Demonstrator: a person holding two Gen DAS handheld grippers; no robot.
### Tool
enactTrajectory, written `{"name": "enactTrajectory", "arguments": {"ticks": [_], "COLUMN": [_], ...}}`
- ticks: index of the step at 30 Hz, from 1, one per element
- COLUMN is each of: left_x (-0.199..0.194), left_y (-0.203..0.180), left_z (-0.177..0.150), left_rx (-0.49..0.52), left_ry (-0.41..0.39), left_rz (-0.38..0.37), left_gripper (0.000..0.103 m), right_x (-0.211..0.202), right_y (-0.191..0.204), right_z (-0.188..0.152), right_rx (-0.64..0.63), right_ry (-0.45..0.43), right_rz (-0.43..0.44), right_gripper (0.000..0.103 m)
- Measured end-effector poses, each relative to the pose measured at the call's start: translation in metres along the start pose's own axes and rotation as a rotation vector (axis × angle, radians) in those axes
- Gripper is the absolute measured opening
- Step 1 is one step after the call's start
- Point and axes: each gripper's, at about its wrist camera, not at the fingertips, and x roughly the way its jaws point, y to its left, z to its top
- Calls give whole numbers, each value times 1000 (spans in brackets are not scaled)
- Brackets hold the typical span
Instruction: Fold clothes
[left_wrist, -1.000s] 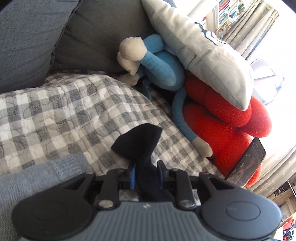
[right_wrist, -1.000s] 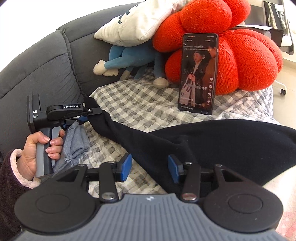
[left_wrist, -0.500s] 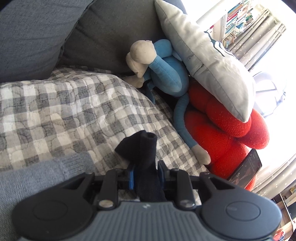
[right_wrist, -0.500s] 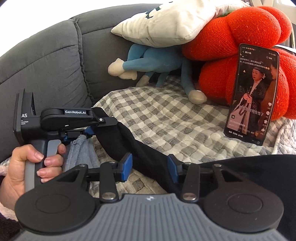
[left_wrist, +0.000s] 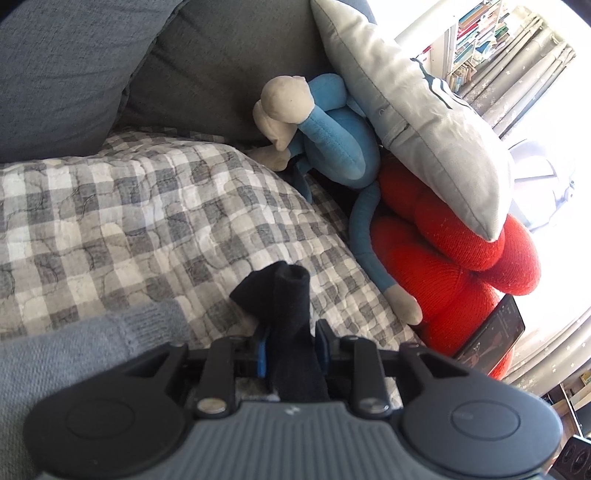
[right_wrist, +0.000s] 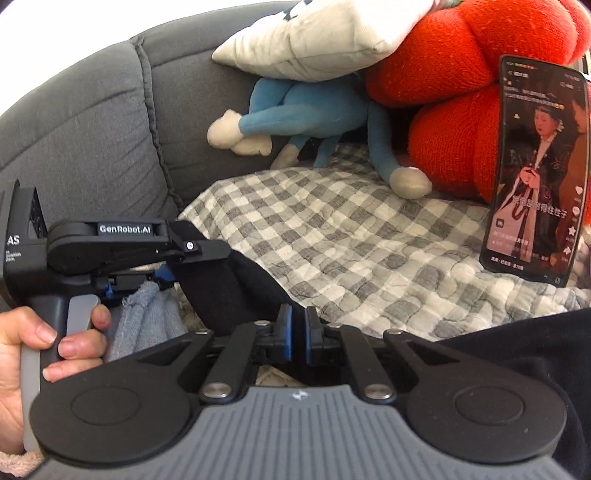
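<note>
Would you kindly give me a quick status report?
Left gripper shut on black garment. Right gripper closed on its edge. Grey knit beneath; phone propped nearby.

Black garment (left_wrist: 286, 306) between the left gripper (left_wrist: 290, 347) blue pads (left_wrist: 261, 352). Grey knit (left_wrist: 88, 343) left of those fingers, ribbed cuff. Grey-white checked quilt (left_wrist: 147, 221) ahead of them. Beyond: blue plush toy (left_wrist: 332, 147) with beige hands, red knitted cushion (left_wrist: 461, 266), pale grey pillow (left_wrist: 406, 99), dark grey sofa (left_wrist: 92, 55). Right gripper (right_wrist: 297, 338): black fingers, blue pads (right_wrist: 286, 334), grey ribbed body. Black phone (right_wrist: 535, 166) right of them.
</note>
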Motion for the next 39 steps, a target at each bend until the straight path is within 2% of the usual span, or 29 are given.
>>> {"name": "enactTrajectory", "arguments": {"ticks": [4, 10, 12, 14, 19, 23, 25, 33, 35, 39], "left_x": [-15, -43, -52, -57, -44, -43, -38, -7, 3, 19], "left_y": [-3, -15, -18, -20, -35, -52, -55, -55, -57, -60], "left_z": [9, 20, 23, 23, 13, 3, 1, 3, 4, 10], "left_rx": [-19, 15, 9, -3, 18, 90, 109, 145, 155, 183], "left_ry": [8, -8, -13, 5, 121, 131, 139, 183, 199, 237], "left_rz": [22, 98, 84, 38, -43, -42, -13, 151, 203, 312], "left_gripper": [41, 52, 52, 55, 59, 60, 63, 59, 54, 32], "right_x": [-10, -23, -26, -28, -28, -30, -31, -32, -33, -32], "right_y": [0, 7, 9, 11, 18, 20, 19, 19, 19, 18], "right_z": [-2, -6, -6, -7, -11, -11, -11, -15, -15, -15], "right_rx": [3, -37, -52, -74, -123, -143, -143, -145, -144, -136], "right_ry": [-22, -40, -47, -43, -12, 7, 16, 41, 41, 41], "right_rz": [24, 57, 83, 118, 196, 235, 252, 280, 284, 291], "right_gripper": [7, 7, 7, 7, 7, 7, 7, 7, 7, 7]}}
